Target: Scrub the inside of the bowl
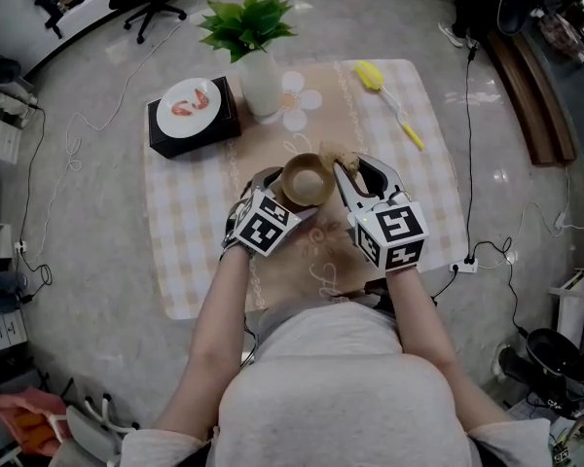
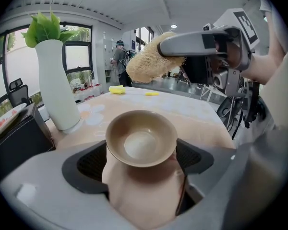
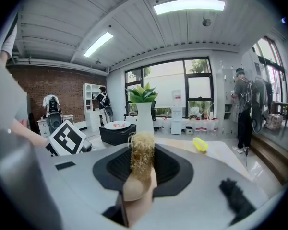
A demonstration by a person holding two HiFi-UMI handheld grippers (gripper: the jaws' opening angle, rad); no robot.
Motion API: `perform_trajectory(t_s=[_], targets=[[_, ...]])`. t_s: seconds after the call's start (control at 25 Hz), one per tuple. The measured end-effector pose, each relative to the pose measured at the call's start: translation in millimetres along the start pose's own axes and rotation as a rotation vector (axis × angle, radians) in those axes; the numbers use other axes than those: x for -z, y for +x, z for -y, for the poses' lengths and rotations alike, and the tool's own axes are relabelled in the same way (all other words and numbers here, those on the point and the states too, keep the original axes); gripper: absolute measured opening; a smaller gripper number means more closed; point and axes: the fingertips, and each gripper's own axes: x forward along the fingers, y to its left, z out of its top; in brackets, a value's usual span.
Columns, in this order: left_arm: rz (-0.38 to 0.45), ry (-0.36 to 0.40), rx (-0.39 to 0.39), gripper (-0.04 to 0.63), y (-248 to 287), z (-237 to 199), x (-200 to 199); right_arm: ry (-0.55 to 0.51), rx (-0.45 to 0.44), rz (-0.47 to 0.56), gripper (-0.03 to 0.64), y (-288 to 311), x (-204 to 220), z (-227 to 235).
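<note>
The worktop (image 1: 428,163) lies beneath both tongs, and the tall vase (image 2: 55,85) stands just beyond the left tongs (image 2: 141,162), to their left. I'd guess a hard scrubbing shove could knock it over. The left tongs clamp the bowl (image 2: 141,139) by its sides, tilted open toward them. Its smooth round wall might twist or slip free if pressed off-centre. The right tongs (image 3: 140,171) are pinched tight on the scrubber (image 3: 142,155), which is poised above the bowl without touching it. That narrow hold may let it fold or pull loose.
</note>
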Motion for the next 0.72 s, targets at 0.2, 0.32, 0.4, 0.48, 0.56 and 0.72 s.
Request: perform_trajectory(t_s=[0.2,0.32,0.4,0.48,0.56,0.72], targets=[[-0.003,0.002,0.007,0.456,0.7,-0.2,0.5,-0.012,-0.043,-0.016,0.103,3.5,3.2,-8.1],[-0.001,0.000,0.010,0.453,0.5,0.1,0.7,-0.021,-0.085,-0.038,0.103,5.5,4.9,-12.3],[-0.002,-0.001,0.011,0.451,0.5,0.3,0.8,-0.024,-0.123,-0.064,0.103,7.4,7.7,-15.2],[-0.004,-0.001,0.012,0.449,0.8,0.4,0.7,-0.036,-0.179,-0.101,0.103,10.4,12.6,-19.6],[-0.006,-0.002,0.011,0.449,1.0,0.4,0.6,-0.047,-0.241,-0.136,0.103,13.6,17.9,-25.3],[-0.011,-0.002,0.011,0.448,0.3,1.1,0.4,-0.011,-0.353,-0.189,0.103,19.6,26.9,-36.0]])
